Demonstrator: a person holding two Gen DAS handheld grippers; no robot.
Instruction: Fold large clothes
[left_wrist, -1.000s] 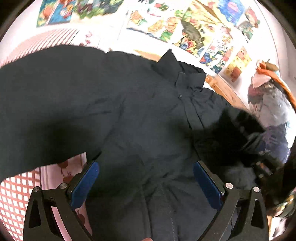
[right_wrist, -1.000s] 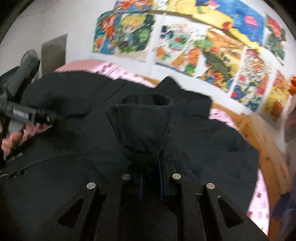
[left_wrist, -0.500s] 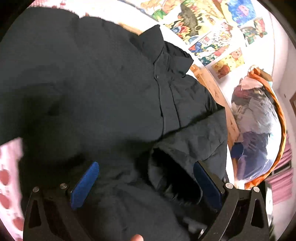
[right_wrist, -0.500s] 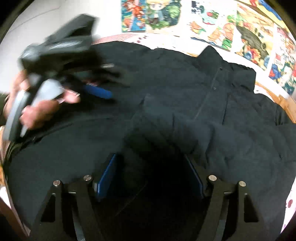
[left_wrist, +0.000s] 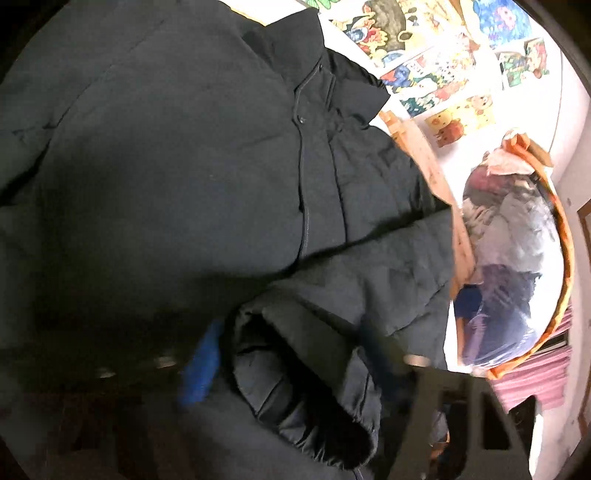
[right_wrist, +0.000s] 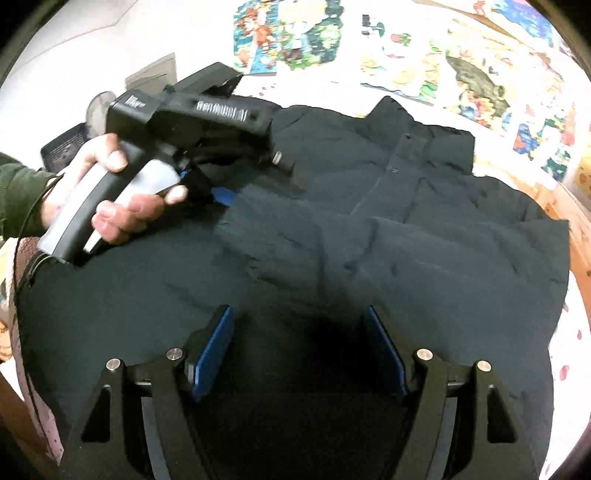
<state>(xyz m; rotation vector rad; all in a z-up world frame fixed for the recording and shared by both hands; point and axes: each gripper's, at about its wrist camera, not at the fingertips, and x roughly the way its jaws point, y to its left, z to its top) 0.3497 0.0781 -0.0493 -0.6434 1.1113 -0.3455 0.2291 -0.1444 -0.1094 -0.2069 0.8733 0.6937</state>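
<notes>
Two hand-held grippers: left hand-held gripper, right hand-held gripper, one dark jacket

Bright cartoon posters cover the white wall behind, running in a row across it, and they show again at the top of the left wrist view. An orange basket heaped with mixed clothes stands beside the wooden bed frame. Pink bedding with a small red print shows at the bed's edge, and a pink curtain hangs just below the basket.
</notes>
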